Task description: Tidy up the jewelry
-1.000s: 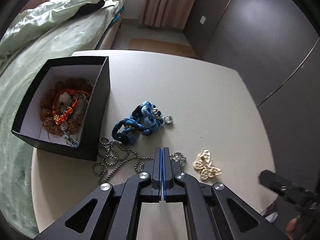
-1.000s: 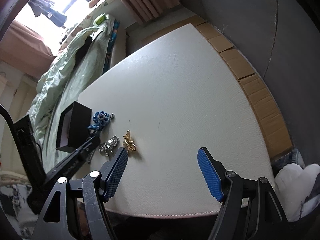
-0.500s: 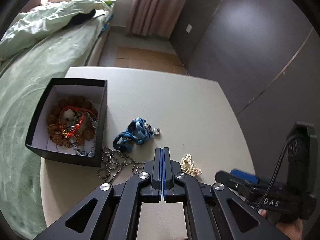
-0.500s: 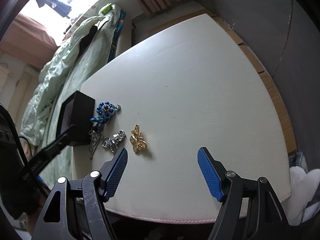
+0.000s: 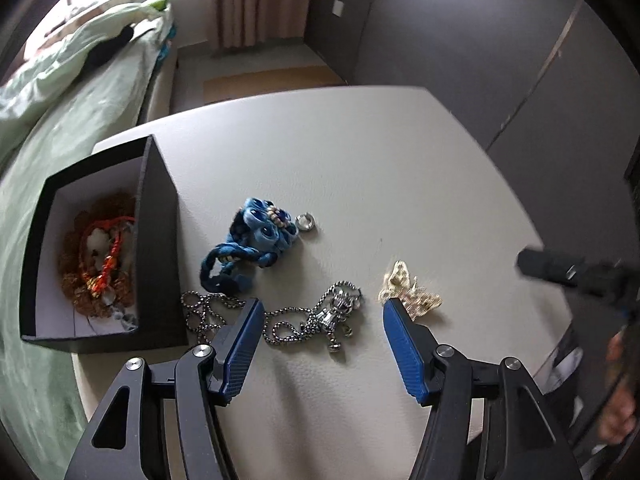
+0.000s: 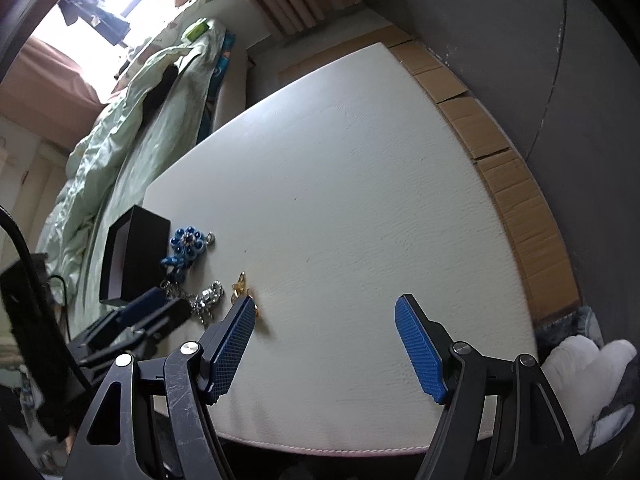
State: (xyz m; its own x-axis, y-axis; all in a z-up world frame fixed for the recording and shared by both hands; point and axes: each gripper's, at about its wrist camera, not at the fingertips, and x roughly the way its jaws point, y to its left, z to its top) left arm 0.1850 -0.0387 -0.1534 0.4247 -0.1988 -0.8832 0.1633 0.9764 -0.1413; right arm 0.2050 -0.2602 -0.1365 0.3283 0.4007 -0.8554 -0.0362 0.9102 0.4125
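My left tool [image 5: 323,312] hangs spread wide just over the silver chain [image 5: 280,320], its two blue pads straddling the charm [image 5: 338,310] in the middle of it, nothing between them yet; my right tool [image 6: 324,322] is spread too and empty, held off over bare counter [image 6: 360,180] near the front edge. I judge the step in hand to be picking up the chain and carrying it to the black box [image 5: 156,240], which stands at the left and already holds red and amber pieces [image 5: 100,260]. To do it well I would come straight down and close on the charm, the one solid lump, since loose links will slide off the pads. The chain's far loops lie right against the box wall, just below the blue bracelet [image 5: 252,244], so I would lift slowly and let the tail drag free before swinging over, or it may snag the bracelet or nudge the box. The gold butterfly [image 5: 408,292] sits touching or nearly touching my right-hand pad, so I would shift a little toward the box first to avoid pinching it along with the chain. A small ring [image 5: 306,222] beside the bracelet is well out of the way. Once over the box I would lower the chain in before opening
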